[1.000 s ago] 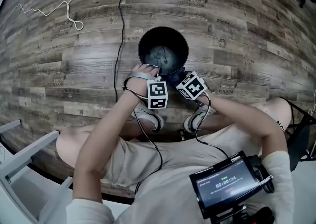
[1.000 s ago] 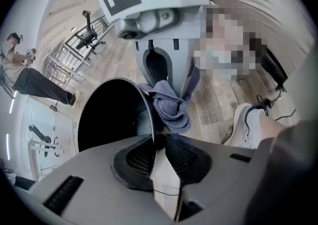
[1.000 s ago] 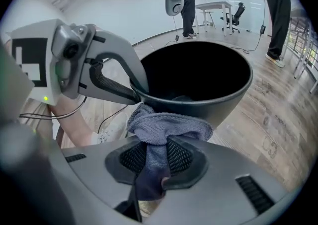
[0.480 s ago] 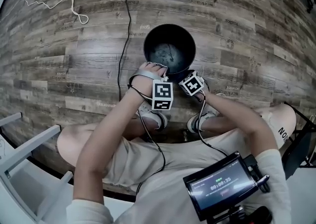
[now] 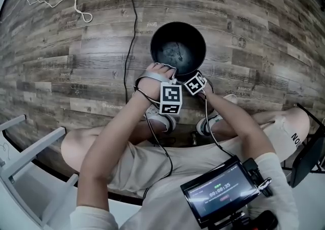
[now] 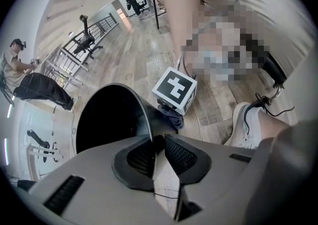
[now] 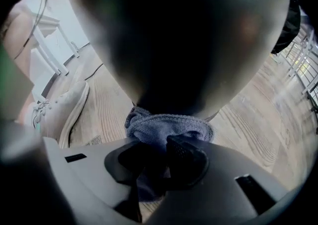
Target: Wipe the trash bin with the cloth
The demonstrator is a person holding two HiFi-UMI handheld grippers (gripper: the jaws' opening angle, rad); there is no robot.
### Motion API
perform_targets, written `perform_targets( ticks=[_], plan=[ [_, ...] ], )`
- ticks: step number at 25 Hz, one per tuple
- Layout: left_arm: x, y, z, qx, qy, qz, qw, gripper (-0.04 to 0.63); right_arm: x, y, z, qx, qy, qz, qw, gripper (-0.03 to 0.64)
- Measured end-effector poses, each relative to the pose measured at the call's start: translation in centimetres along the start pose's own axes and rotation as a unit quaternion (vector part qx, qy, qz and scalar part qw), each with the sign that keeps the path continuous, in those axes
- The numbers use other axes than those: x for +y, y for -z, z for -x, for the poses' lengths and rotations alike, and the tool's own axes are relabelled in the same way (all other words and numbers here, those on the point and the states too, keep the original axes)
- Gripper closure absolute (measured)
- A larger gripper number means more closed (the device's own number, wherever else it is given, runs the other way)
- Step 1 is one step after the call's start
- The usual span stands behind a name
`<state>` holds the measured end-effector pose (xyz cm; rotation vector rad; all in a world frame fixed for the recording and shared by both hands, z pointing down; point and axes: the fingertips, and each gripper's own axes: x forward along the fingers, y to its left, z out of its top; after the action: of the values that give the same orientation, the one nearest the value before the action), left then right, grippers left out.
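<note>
The black trash bin (image 5: 177,48) stands upright on the wood floor in front of my feet. My left gripper (image 5: 170,77) is at its near rim, and in the left gripper view the jaws (image 6: 156,144) are shut on the thin rim (image 6: 149,124), one pad inside and one outside. My right gripper (image 5: 192,79) is just to the right, low against the bin's outer wall (image 7: 184,45). It (image 7: 159,162) is shut on a bunched blue-grey cloth (image 7: 169,127) that presses on the wall. The cloth (image 6: 171,115) also shows under the right gripper's marker cube (image 6: 175,90).
A black cable (image 5: 131,31) runs along the floor left of the bin, with a white cord (image 5: 76,5) farther left. White shoes (image 5: 162,121) sit close behind the grippers. A white chair frame (image 5: 30,148) stands at lower left. A screen device (image 5: 218,193) hangs at my chest.
The right gripper with the cloth has slid left along the bin's near wall, closer to the left gripper. The left gripper has kept its place on the rim.
</note>
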<state>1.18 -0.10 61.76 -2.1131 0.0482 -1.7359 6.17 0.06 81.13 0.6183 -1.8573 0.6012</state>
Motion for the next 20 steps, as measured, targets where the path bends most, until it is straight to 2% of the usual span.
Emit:
perform_targets(
  ticks=[3, 6, 9, 11, 14, 18, 20],
  plan=[
    [0.0, 0.0, 0.0, -0.001, -0.007, 0.001, 1.0000, 0.523, 0.2, 0.2, 0.5, 0.005, -0.006, -0.011, 1.000, 0.528],
    [0.0, -0.6, 0.1, -0.027, -0.013, 0.019, 0.9994, 0.521, 0.9, 0.7, 2.5, 0.015, -0.026, -0.011, 0.999, 0.528],
    [-0.2, -0.9, 0.6, -0.048, 0.015, 0.050, 0.9975, 0.451, 2.1, 0.5, 5.1, 0.014, -0.050, 0.003, 0.999, 0.528],
    [0.0, -0.3, 1.0, -0.039, 0.025, 0.036, 0.9983, 0.420, 2.4, 0.3, 7.1, 0.011, -0.057, -0.003, 0.998, 0.528],
    [0.4, 1.3, 1.2, -0.014, 0.025, 0.007, 0.9996, 0.416, 2.6, -0.1, 9.7, 0.002, -0.065, -0.035, 0.997, 0.528],
    [0.4, 3.8, 0.6, 0.031, 0.007, -0.031, 0.9990, 0.416, 3.7, -1.7, 13.3, -0.020, -0.083, -0.055, 0.995, 0.528],
    [0.3, 4.5, 0.3, 0.040, -0.002, -0.042, 0.9983, 0.428, 4.6, -2.6, 15.1, -0.034, -0.096, -0.055, 0.993, 0.528]
  ],
)
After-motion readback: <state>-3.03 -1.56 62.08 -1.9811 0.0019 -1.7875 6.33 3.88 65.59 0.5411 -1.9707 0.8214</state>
